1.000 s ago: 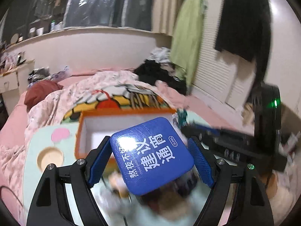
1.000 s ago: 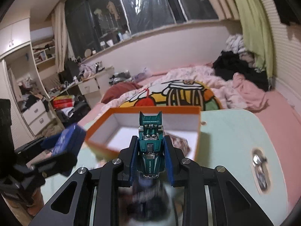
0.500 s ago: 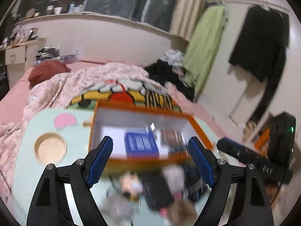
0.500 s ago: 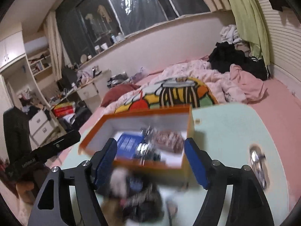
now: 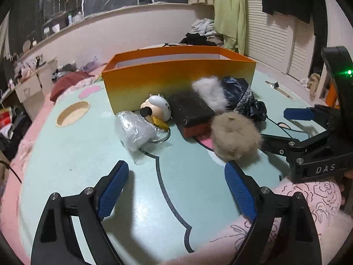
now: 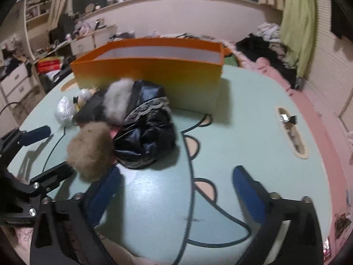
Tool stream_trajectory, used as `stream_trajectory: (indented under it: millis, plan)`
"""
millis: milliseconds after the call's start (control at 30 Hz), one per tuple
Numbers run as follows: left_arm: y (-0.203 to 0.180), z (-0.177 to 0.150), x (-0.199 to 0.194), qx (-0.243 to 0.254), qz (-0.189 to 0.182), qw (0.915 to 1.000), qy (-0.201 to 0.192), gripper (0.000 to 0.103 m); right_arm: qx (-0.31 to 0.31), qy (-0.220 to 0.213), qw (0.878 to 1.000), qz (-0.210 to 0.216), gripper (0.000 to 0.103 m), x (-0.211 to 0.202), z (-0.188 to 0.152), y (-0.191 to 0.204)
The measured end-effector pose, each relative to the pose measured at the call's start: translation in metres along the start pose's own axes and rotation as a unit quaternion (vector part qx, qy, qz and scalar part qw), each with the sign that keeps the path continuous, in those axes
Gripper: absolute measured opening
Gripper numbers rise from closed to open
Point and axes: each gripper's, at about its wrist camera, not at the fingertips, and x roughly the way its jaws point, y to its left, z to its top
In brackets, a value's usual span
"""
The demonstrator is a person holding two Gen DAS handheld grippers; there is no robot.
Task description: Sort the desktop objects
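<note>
**Both grippers empty above the pile**

Left gripper (image 5: 176, 190) hangs over bare mint table (image 5: 72, 161), jaws spreading wider with nothing between them. Right gripper (image 6: 178, 187) is likewise opening and empty. Just ahead, the orange box (image 5: 176, 75) lies with its long side across the view, open top up. Against its near wall sit a brown pompom (image 5: 236, 139), black pouch (image 6: 145, 130), dark block (image 5: 192, 110) and cartoon toy (image 5: 157, 108).

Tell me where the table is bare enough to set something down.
Bare: the strip between the orange box and the slot, and beside the round recess. Crowded: the pile before the box, around the tan pompom.
</note>
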Motion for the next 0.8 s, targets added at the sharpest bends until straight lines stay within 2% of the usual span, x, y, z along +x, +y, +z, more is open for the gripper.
stream_trajectory:
  millis: [200,400,800]
  plan:
    - [0.000,0.002,0.000,0.002,0.001,1.0000,-0.003,0.090,0.000,-0.004,1.000,0.000,0.103,-0.011,-0.003,0.002]
    - [-0.005,-0.012,-0.003,0.003,0.000,1.0000,-0.005,0.090,-0.001,-0.004,1.000,0.000,0.103,-0.008,-0.006,0.003]
    - [-0.005,-0.012,-0.002,0.003,0.000,1.0000,-0.006,0.090,0.000,-0.004,1.000,-0.001,0.103,-0.008,-0.006,0.004]
